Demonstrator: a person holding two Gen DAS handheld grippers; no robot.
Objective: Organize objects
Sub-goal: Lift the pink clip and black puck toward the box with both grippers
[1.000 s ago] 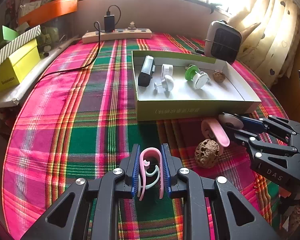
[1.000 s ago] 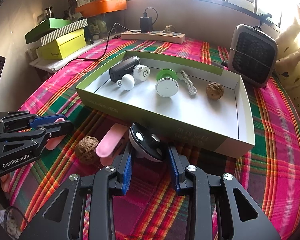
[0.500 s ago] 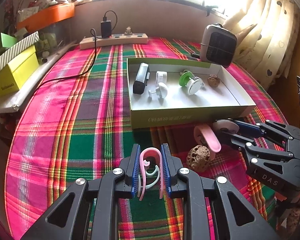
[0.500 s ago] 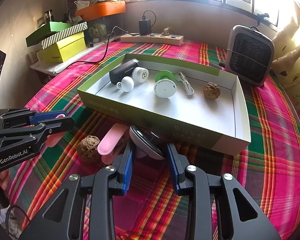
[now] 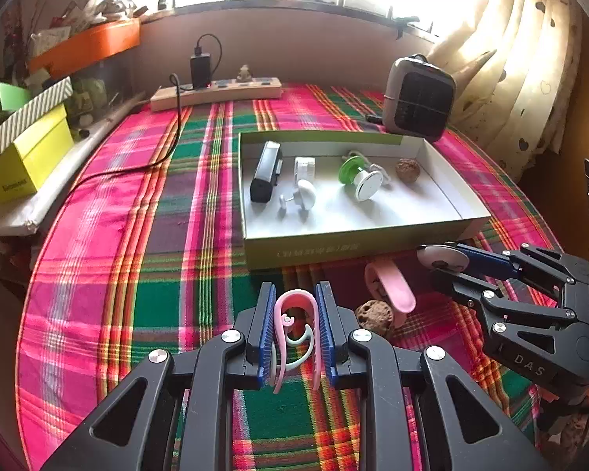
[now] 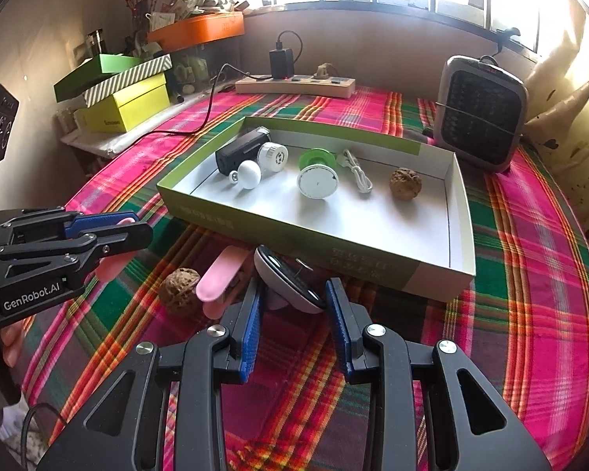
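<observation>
Item: pink ear-hook clip [image 5: 294, 325]. Held in the left hand-held gripper [image 5: 294, 333], pads closed on its two outer arms, above the plaid worktop [image 5: 137, 235]. Judged light, thin and springy; likely to flex or twist out if squeezed harder. Best hold: across the curved arms, as now.

Item: domed grey-white disc [image 6: 286, 282]. Clamped on its rim in the right hand-held gripper [image 6: 294, 306], tilted, just in front of the green-sided tray [image 6: 286, 227] at 12 o'clock. Judged rigid, smooth and light; its rounded shell could slip between the pads.

Loose on the cloth: walnut [image 6: 178, 290] and pink clip [image 6: 222, 274], at 10 o'clock of the right hand-held gripper, touching or nearly so. The nut looks hard and rough, easy to grip across its middle.

Tray contents: several small items and a second walnut [image 6: 405, 183].
</observation>
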